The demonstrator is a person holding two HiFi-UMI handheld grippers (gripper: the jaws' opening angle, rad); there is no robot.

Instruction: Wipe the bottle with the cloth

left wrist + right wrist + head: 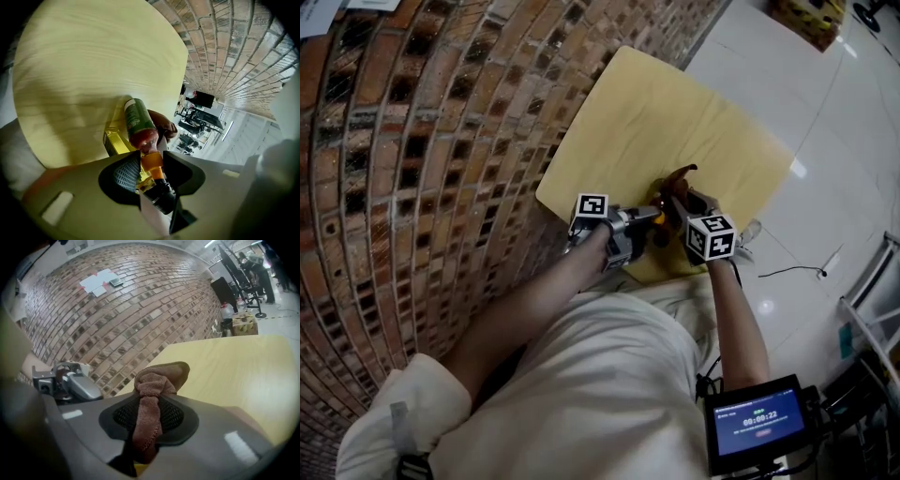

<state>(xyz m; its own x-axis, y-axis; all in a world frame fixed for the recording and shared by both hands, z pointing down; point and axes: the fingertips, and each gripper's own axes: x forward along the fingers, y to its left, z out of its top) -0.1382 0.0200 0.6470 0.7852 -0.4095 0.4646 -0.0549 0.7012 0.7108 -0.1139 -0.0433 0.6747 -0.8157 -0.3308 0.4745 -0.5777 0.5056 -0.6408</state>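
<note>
Left gripper view: bottle (138,121) points base-first away, cap nearest.

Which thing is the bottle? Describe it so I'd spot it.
Find the pale yellow table by the brick wall; at its near edge the left tool grips a bottle by its neck. It has a green label, red shoulder and black cap, unlike the brown cloth beside it.

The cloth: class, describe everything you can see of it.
The cloth is brown and soft, looped like terry towelling, with a stitched hem. The right gripper is shut on it, squeezing it into a narrow strip. A crumpled bunch bulges beyond the tips. It is held over the pale yellow table.
</note>
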